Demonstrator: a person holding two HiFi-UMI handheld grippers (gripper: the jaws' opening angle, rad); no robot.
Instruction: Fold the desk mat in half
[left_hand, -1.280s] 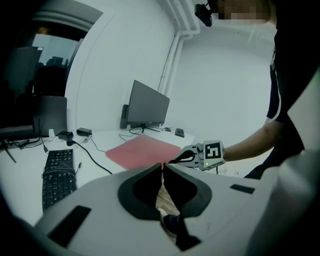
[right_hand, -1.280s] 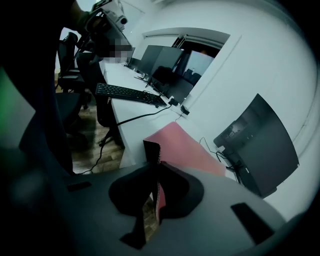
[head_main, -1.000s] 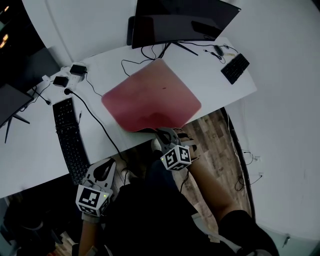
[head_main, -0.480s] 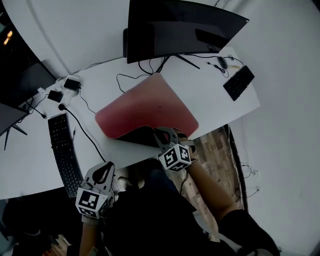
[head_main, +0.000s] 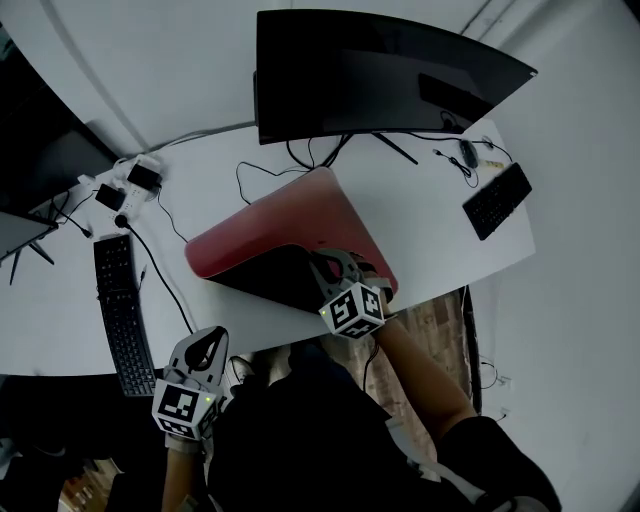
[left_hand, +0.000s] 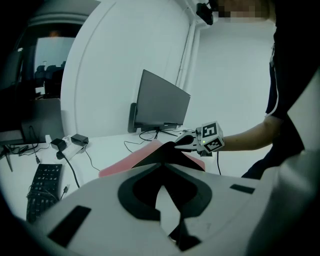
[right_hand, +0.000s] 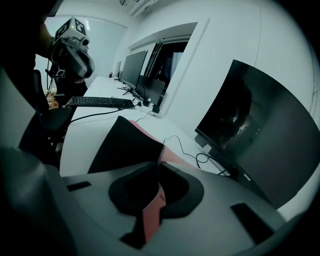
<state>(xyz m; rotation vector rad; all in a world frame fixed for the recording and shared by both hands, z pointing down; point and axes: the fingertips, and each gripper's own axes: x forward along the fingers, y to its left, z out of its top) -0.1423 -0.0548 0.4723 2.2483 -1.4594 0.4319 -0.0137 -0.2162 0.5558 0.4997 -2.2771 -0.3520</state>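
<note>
- Well, nearest you, your left gripper (head_main: 207, 341) hung by the white desk's (head_main: 430, 225) edge — jaws together, empty.
- Your right gripper (head_main: 326, 263) clenched the red desk mat's (head_main: 275, 222) near corner, raised, black underside showing.
- Its far part lay flat — before the monitor (head_main: 370, 75).

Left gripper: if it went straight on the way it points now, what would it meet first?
Probably the lifted black underside of the desk mat, held up by the right gripper; depth is unclear, so the desk edge might come first.
</note>
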